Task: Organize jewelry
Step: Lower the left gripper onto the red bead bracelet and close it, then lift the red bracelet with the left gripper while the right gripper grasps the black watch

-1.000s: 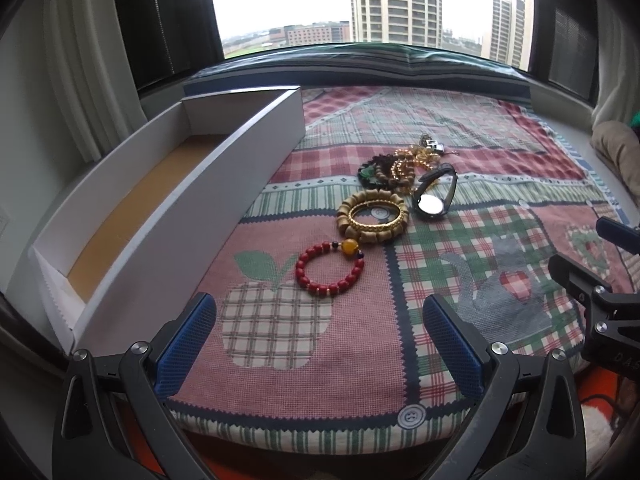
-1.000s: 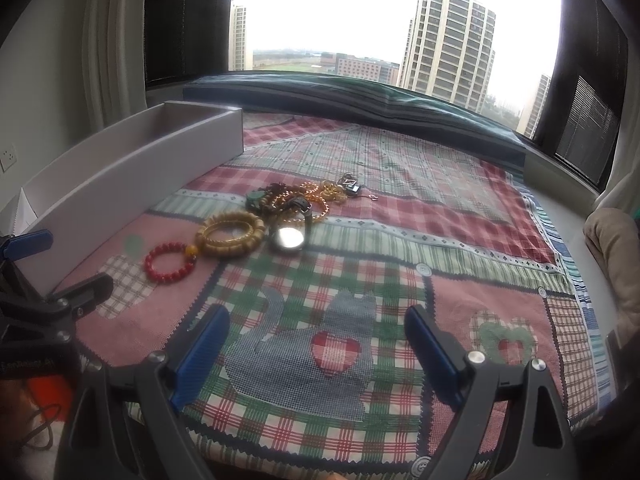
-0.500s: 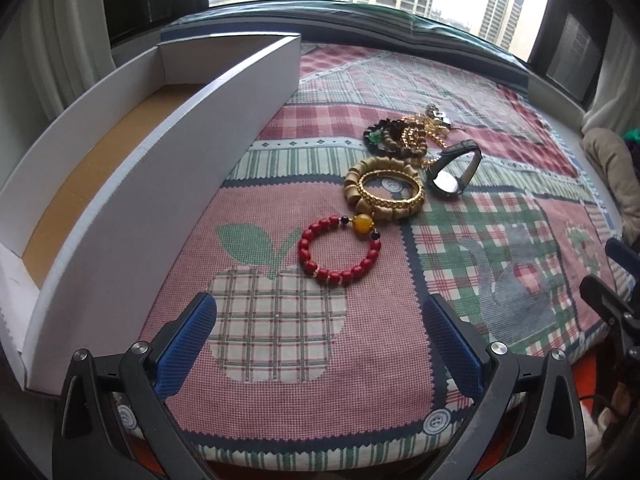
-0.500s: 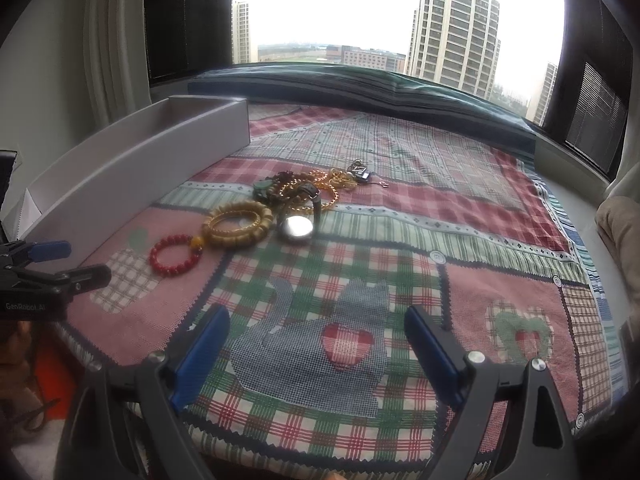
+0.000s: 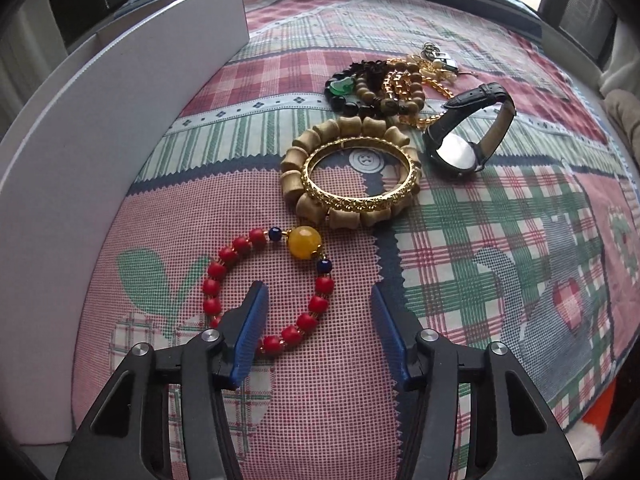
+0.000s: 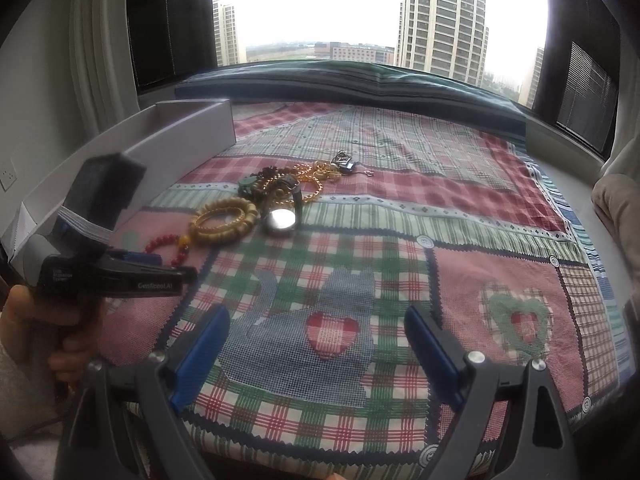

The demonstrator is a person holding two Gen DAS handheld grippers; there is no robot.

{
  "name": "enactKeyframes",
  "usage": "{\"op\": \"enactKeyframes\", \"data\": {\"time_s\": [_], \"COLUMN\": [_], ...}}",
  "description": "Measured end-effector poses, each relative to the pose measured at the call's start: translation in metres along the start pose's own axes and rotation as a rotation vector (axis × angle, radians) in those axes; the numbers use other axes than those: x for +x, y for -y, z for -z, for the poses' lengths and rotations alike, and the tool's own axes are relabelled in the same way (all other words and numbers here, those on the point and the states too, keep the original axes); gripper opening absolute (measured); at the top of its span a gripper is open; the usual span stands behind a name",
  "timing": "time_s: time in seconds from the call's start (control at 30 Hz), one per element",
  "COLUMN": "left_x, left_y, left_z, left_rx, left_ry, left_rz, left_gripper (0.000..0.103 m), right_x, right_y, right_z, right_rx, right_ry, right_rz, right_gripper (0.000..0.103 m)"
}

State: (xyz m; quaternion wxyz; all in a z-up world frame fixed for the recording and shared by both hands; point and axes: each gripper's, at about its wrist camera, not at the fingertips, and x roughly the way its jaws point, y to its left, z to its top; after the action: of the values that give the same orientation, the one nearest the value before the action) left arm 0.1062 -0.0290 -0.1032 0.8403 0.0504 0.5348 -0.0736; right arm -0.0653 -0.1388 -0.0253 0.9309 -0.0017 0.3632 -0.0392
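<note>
**Left gripper closing around the red bead bracelet**

While the right gripper [image 6: 316, 344] hangs with its jaws wide apart above the grey cat patch in the lower middle of its view, holding nothing, the left gripper [image 5: 316, 324] sits low over the patchwork quilt [image 5: 500, 280] in the lower centre of its own view. Its jaws have just been closing and stand roughly half apart. The left blue pad reaches inside the loop of the red bead bracelet [image 5: 256, 280]; the right pad stands outside it. The bracelet's lower right arc lies between the pads, but neither pad presses on it.

- Red bead bracelet: flat on the pink apple patch, centre left of the left view, its yellow bead toward the top.
- Wooden bead bracelet [image 5: 296, 160] with the gold bangle [image 5: 360, 204] lying on it: just above the red one, nearly touching.
- Black watch [image 5: 460, 144]: right of the bangle, on its side.
- Tangle of dark beads and gold chain [image 5: 384, 88]: upper centre, keys at its far end.
- White box [image 5: 100, 140]: along the left edge, its long wall toward the jewelry.

In the right view, a hand [image 6: 44, 332] at lower left holds the left gripper's handle.
</note>
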Motion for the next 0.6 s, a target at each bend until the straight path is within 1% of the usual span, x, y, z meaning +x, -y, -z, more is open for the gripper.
{"op": "enactKeyframes", "data": {"time_s": [0.03,0.07,0.1,0.13,0.2,0.27,0.33,0.53,0.6], "left_x": [0.000,0.000,0.000,0.000,-0.002,-0.005,-0.012,-0.050,-0.063], "left_y": [0.001,0.001,0.002,0.001,-0.005,-0.015,-0.028,-0.070,-0.083], "left_z": [-0.001,-0.002,-0.004,-0.004,-0.004,-0.003,0.000,0.008,0.012], "left_rx": [-0.007,-0.008,-0.005,-0.009,-0.034,-0.075,-0.125,-0.256,-0.288], "left_ry": [0.005,0.010,0.007,0.000,-0.012,-0.023,-0.021,0.061,0.085], "left_rz": [0.005,0.001,-0.003,-0.001,0.026,0.077,0.148,0.286,0.316], "left_gripper": [0.040,0.021,0.007,0.007,0.007,0.007,0.007,0.007,0.007], "right_x": [-0.001,-0.001,-0.001,-0.001,0.002,0.003,0.004,0.008,0.005], "right_y": [0.001,0.003,0.005,0.007,0.011,0.014,0.016,0.023,0.027], "right_z": [0.000,0.000,0.000,0.000,0.001,0.002,0.003,0.002,-0.004], "right_rx": [0.001,0.005,0.010,0.016,0.031,0.040,0.045,0.072,0.065], "right_ry": [0.003,0.006,0.007,0.006,0.001,-0.004,-0.004,-0.006,0.030], "right_rz": [0.000,0.001,0.002,0.003,0.002,-0.001,-0.003,-0.028,-0.060], "right_gripper": [0.091,0.091,0.091,0.091,0.091,0.091,0.091,0.091,0.091]}}
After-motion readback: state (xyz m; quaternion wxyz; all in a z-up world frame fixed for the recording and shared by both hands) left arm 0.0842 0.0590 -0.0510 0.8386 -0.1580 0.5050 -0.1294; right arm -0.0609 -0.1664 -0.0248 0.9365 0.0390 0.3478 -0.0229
